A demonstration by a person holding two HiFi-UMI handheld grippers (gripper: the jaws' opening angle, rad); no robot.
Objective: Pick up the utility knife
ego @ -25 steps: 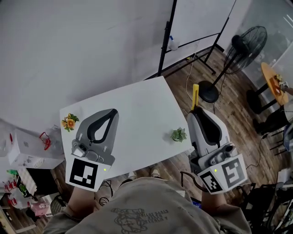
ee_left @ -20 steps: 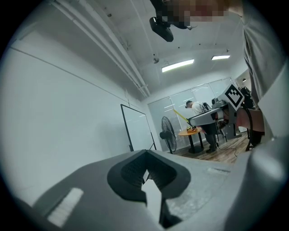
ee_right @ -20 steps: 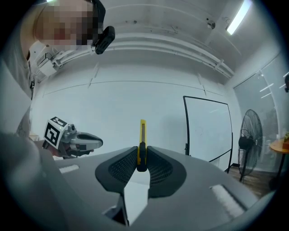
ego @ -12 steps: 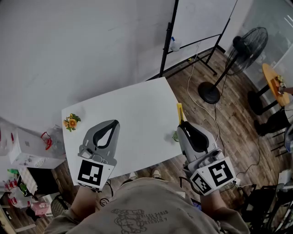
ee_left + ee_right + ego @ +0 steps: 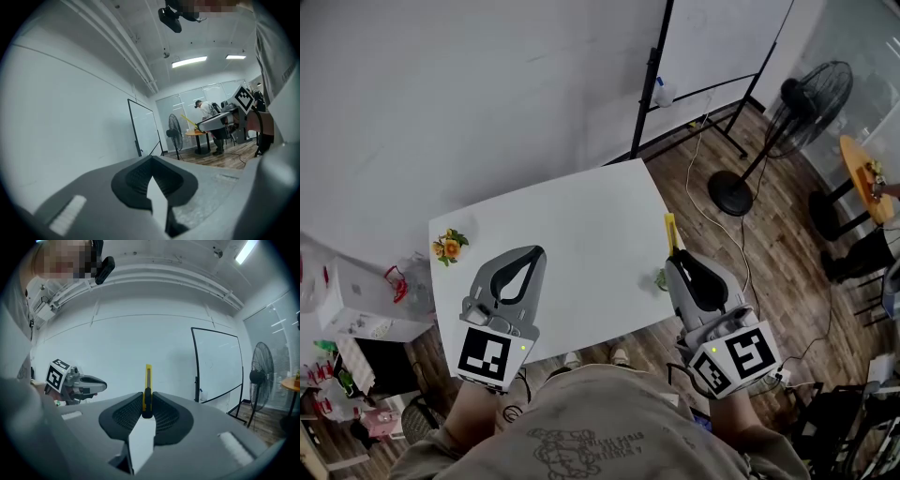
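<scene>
Two grippers are in view, one in each of the person's hands. One utility knife, one white table, two small plant ornaments, one whiteboard stand and one floor fan complete the count.

The left gripper (image 5: 535, 251) hovers over the near left part of the table (image 5: 581, 211). Its jaws are closed tip to tip, with nothing between them.

The right gripper (image 5: 675, 255) is at the table's near right edge, its jaws clamped on the yellow utility knife (image 5: 670, 230). The knife is off the table surface and gripped by its near end. The rest sticks out beyond the jaw tips. Its long axis runs in line with the jaws, pointing away from the person towards the far wall. In the right gripper view it sits edge-on, narrow side to the camera.

An orange flower ornament (image 5: 450, 247) stands at the table's left corner. A green plant ornament (image 5: 660, 279) sits at the right edge, just beside the right gripper. The whiteboard stand (image 5: 652, 84) and fan (image 5: 811, 89) stand on the floor beyond the table.
</scene>
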